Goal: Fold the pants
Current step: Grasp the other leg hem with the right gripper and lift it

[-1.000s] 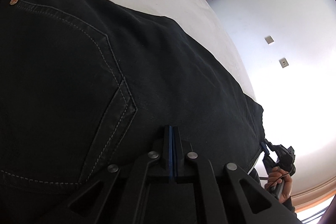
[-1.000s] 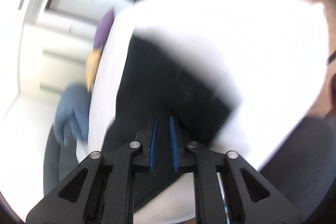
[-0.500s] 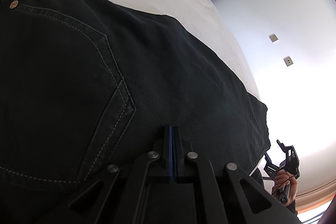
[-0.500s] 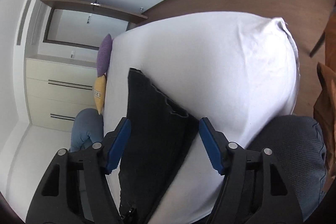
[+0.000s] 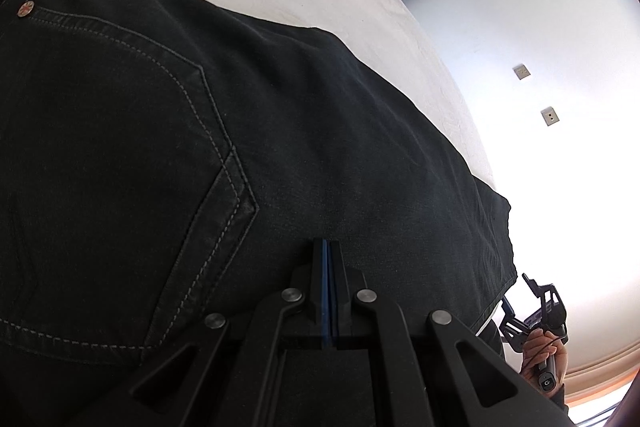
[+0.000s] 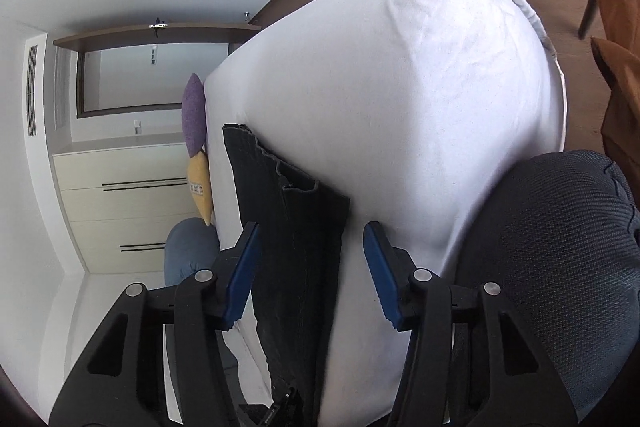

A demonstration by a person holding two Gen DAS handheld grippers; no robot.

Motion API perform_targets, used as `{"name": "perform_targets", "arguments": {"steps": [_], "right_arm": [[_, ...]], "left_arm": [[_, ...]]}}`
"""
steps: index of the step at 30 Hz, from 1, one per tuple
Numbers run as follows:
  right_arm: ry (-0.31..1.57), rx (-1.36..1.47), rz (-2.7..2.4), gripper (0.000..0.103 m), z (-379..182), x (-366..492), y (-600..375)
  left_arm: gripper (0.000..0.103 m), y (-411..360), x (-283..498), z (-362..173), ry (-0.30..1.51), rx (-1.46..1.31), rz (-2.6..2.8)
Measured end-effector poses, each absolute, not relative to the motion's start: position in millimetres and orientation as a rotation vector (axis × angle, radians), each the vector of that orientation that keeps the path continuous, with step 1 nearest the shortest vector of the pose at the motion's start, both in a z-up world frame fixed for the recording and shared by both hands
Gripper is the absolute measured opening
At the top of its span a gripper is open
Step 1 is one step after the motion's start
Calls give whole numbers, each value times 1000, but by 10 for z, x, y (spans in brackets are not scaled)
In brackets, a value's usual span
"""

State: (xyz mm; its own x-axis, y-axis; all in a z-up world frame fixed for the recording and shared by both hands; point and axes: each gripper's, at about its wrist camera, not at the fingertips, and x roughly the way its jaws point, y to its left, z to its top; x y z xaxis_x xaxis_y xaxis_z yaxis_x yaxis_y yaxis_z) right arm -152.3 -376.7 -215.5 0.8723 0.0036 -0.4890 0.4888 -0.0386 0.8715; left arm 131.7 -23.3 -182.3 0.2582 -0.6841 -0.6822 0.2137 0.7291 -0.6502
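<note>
The black denim pants (image 5: 280,131) lay flat on the bed with the white sheet (image 6: 420,75). A back pocket with pale stitching (image 5: 132,179) faced up, near the left hand-held gripper (image 5: 328,291). That gripper's two blue pads were pressed together right at the edge of the cloth, but it was hard to tell whether any cloth was caught between them. The right hand-held gripper (image 6: 312,267) was spread wide, one finger on each side of the leg end of the pants, and it held nothing. A purple pillow (image 6: 194,115) and a yellow pillow (image 6: 200,187) lay at the far end of the bed.
</note>
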Motion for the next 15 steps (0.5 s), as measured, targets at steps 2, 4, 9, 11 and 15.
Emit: {"name": "perform_targets", "arguments": {"steps": [2,4,9,11,15], "right_arm": [[356,1593,-381,52,-2209,-1439,-3755],[308,1624,-338,49,-2256,-1364,-3755],[226,1679,-285,33,-2384,-1210,-3771],[182,1702,-281,27,-2471,-1170,-3785],[192,1662,-304,12,-2497,-1089,-3805]], "left_arm": [[5,-240,1313,-1820,1160,-478,-638],[5,-238,1312,-1819,1160,-476,-638],[5,-230,1309,-1818,1162,-472,-639],[5,-229,1313,-1812,1163,-466,-639],[5,-224,1320,-1806,1166,-462,-638]]}}
